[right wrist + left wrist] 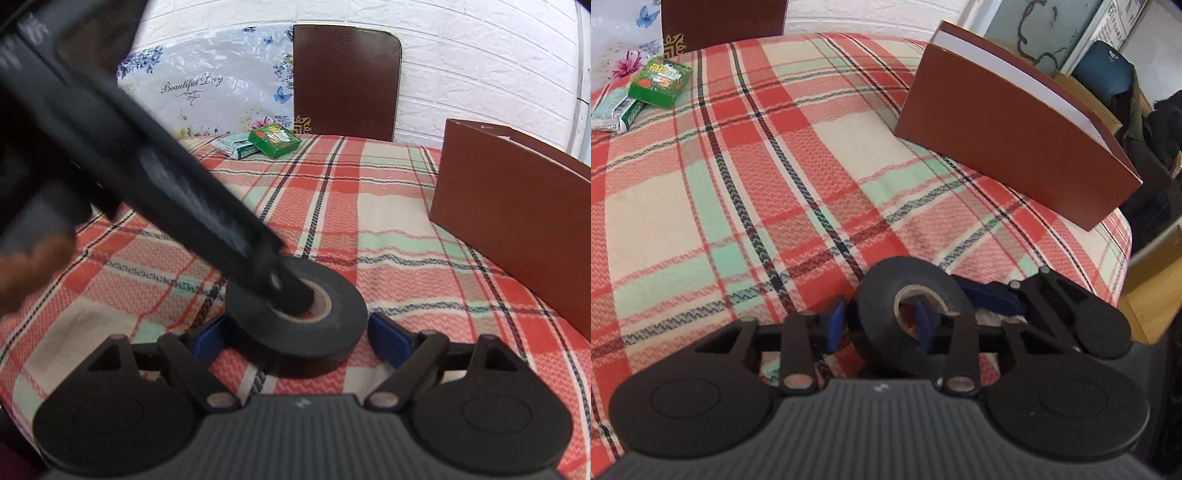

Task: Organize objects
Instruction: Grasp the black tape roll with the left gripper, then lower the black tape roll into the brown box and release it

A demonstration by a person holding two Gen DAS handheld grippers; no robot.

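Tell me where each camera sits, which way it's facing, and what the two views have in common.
Left wrist: on the left gripper, looking down across the plaid cloth to a brown box; its jaws show, one finger inside the core of the black tape roll.
Right wrist: on the right gripper, facing the white wall; its jaws straddle the roll, a hand shows at left.
Shared: the roll, brown box, green packet.

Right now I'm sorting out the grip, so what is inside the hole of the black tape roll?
One blue finger of the left gripper reaches into the tape roll; its other finger is outside the wall. The plaid cloth beneath is covered.
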